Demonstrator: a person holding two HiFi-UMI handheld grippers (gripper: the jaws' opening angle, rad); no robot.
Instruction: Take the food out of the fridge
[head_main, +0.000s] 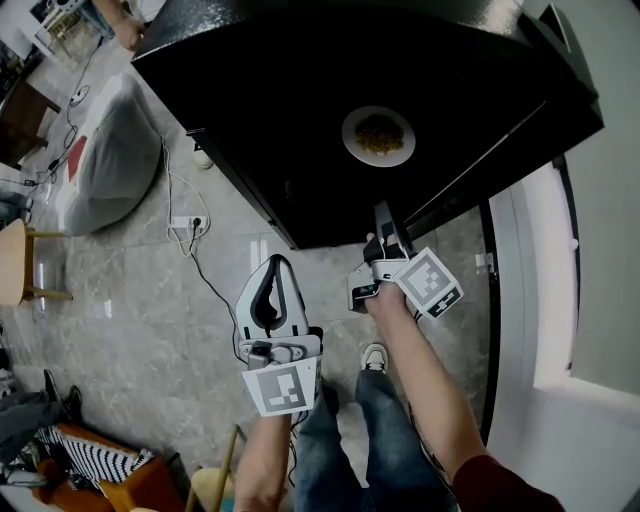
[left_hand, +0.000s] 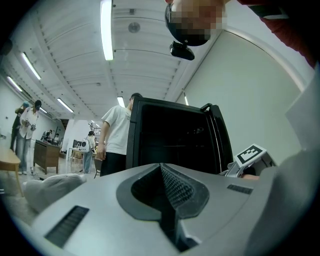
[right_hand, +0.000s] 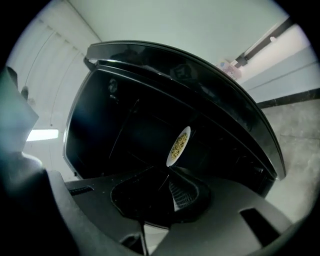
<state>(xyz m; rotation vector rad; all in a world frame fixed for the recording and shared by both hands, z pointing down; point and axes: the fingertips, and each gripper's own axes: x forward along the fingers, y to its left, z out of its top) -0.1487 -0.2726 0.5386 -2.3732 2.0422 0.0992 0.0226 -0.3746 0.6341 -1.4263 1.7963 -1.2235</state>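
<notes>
Facing the black fridge (head_main: 290, 110), left tool (head_main: 277, 262) and right tool (head_main: 384, 212) were both pressed together, gripping nothing; plate of food (head_main: 378, 136) lay ahead of the right one.

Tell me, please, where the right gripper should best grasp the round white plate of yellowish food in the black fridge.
Probably the bare rim nearest the right gripper, reached through the black fridge's open front. The round white plate lies flat, yellowish food heaped in its middle, so only the edge gives a thin lip. The shut gripper must open first.
</notes>
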